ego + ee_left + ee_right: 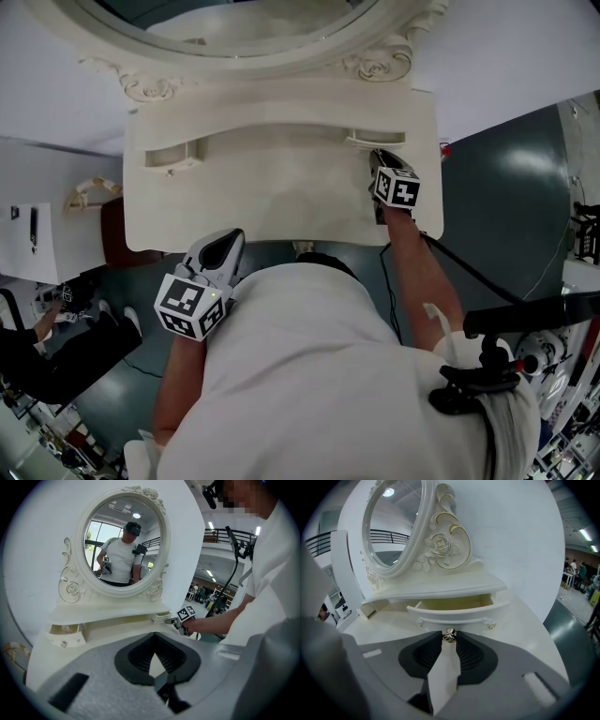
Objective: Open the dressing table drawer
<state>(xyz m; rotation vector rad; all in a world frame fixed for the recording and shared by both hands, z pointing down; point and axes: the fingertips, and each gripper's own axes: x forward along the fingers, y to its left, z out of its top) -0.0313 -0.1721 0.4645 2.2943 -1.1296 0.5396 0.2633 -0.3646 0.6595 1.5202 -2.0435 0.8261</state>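
Observation:
The cream dressing table [272, 206] has two small drawers under its mirror shelf. The right drawer [454, 613] is pulled partly out, and its pale inside shows. My right gripper [449, 639] is shut on that drawer's small metal knob [449, 636]. In the head view the right gripper [378, 161] reaches to the right drawer [375, 141]. My left gripper [232, 240] hangs at the table's near edge, away from both drawers. In its own view the left gripper [154, 654] has its tips together with nothing between them. The left drawer [65, 637] also stands a little out.
An oval mirror [122, 545] in a carved frame rises behind the shelf against a white wall. A black cable [469, 267] runs along my right arm. Another person [37, 347] is on the floor at the lower left, beside a white cabinet [42, 225].

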